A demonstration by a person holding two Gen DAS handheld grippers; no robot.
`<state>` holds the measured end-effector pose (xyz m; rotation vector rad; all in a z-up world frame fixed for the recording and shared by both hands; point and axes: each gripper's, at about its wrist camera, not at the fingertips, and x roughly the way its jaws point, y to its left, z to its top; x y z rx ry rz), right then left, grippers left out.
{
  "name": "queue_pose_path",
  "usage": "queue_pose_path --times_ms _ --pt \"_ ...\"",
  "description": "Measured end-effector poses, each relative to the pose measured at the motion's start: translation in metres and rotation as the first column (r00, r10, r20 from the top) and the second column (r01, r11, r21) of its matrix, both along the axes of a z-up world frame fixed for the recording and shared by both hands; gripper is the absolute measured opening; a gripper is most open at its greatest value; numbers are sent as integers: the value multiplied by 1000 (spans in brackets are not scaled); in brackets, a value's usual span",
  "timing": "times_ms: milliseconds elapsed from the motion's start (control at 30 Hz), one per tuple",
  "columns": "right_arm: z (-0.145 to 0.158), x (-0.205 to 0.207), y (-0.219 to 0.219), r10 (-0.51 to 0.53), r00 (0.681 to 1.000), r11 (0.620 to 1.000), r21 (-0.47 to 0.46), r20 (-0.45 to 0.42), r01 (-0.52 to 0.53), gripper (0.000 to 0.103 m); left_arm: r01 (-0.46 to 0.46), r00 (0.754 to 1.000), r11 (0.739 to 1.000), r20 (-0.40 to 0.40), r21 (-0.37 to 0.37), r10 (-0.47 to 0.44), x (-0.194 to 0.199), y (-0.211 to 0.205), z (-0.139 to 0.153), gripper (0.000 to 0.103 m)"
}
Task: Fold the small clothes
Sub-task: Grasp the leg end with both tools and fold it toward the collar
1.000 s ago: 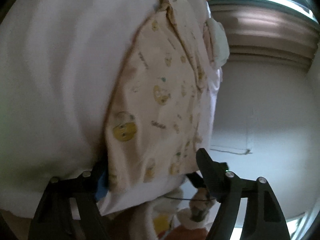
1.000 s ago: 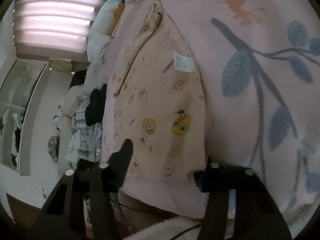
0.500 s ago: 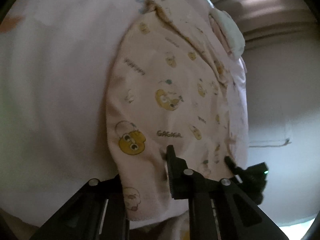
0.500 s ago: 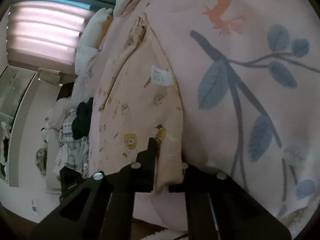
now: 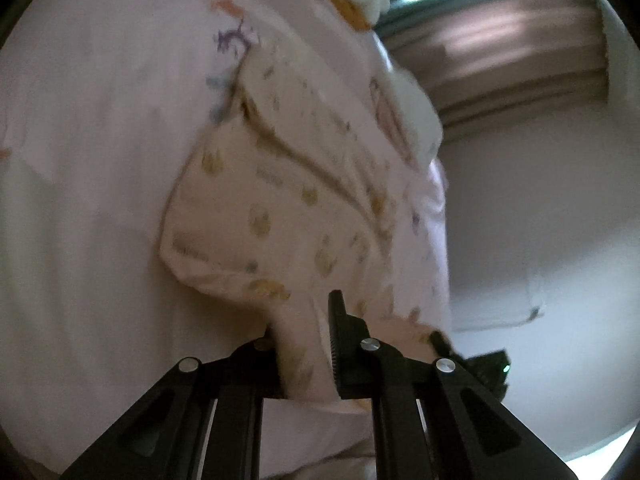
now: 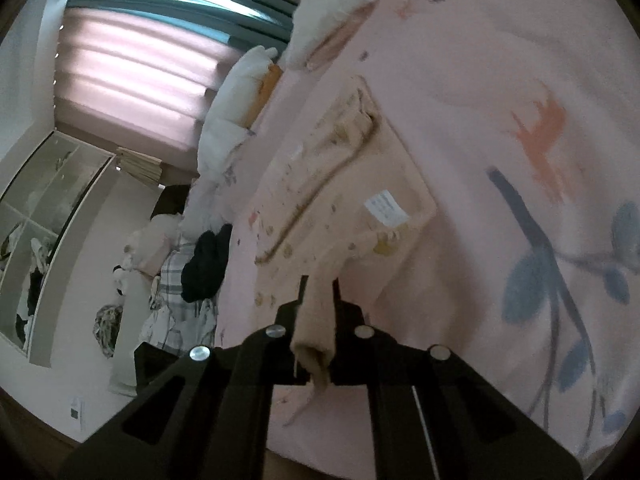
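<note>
A small cream garment (image 5: 280, 200) with yellow cartoon prints lies on a pale pink bedsheet (image 5: 88, 160). My left gripper (image 5: 304, 320) is shut on the garment's near hem and lifts it off the sheet. In the right wrist view the same garment (image 6: 360, 184) shows a white label and a collar at its far end. My right gripper (image 6: 320, 292) is shut on the other near corner, and the cloth hangs down between its fingers. The near part of the garment is raised; the far part still lies on the bed.
The sheet (image 6: 540, 160) carries blue leaf and orange prints. White pillows (image 6: 240, 96) lie at the head of the bed. A pile of dark and plaid clothes (image 6: 192, 272) sits at the bed's left side, near a glass-door cabinet (image 6: 44, 216). Window blinds (image 5: 512, 40) are beyond.
Both grippers closed on the garment's near edge, then lifted it. The near part now rises off the sheet and bunches between the fingers.
</note>
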<state>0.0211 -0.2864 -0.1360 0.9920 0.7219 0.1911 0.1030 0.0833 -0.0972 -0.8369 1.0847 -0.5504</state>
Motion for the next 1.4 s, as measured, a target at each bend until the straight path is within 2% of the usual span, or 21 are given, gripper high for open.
queue_pose_path --times_ms 100,267,367,467,567,633,767,833,967,1067,1133,1200,1233,1267,1333,1367,1400 --pt "10 14 -3 -10 1000 1000 19 30 10 6 -30 999 999 14 -37 31 13 4 7 8" --pt "30 50 -8 -14 997 1000 -7 71 15 6 -60 998 998 32 12 60 47 -1 12 3" --pt "38 72 -9 0 997 1000 -18 82 2 6 -33 999 999 34 -3 33 58 -10 8 2" --pt "38 84 -6 12 996 1000 -26 88 -10 6 -29 999 1000 32 2 29 69 -15 7 1" --pt "34 97 -7 28 997 1000 -6 73 -27 6 -38 999 998 17 -41 39 85 -15 8 1" --pt "34 104 -10 26 997 1000 -16 72 -25 6 -67 997 997 41 -44 69 92 -12 13 1" --pt "38 133 -17 18 997 1000 -4 69 -18 6 -175 977 984 125 10 173 112 -3 27 1" --pt "41 148 -21 15 998 1000 -15 67 -14 6 -191 972 981 147 22 186 126 -2 28 1" --pt "36 195 -34 -6 1000 998 -60 20 7 6 -269 957 963 103 -23 269 166 10 9 1" --pt "25 230 -45 -16 1000 999 -43 4 16 6 -351 933 936 94 9 349 192 19 -5 1" --pt "19 245 -52 -30 1000 999 -34 -5 30 6 -363 928 932 82 -15 363 206 23 -14 1" --pt "11 264 -59 -37 999 998 -45 -16 36 6 -374 926 927 62 8 373 224 23 -27 1" --pt "8 269 -60 -43 999 997 -68 -34 40 9 -380 925 923 42 64 378 234 21 -36 1" --pt "-2 281 -63 -68 993 992 -115 -95 57 10 -378 924 917 -10 129 383 247 18 -51 1" --pt "-23 293 -66 -90 979 990 -125 -180 68 9 -374 911 906 -104 198 398 258 16 -71 1" --pt "-37 299 -68 -91 968 991 -118 -235 65 7 -367 903 914 -168 170 394 262 19 -81 1" --pt "-46 301 -72 -96 959 993 -95 -266 73 7 -359 906 924 -188 134 379 262 23 -79 1"
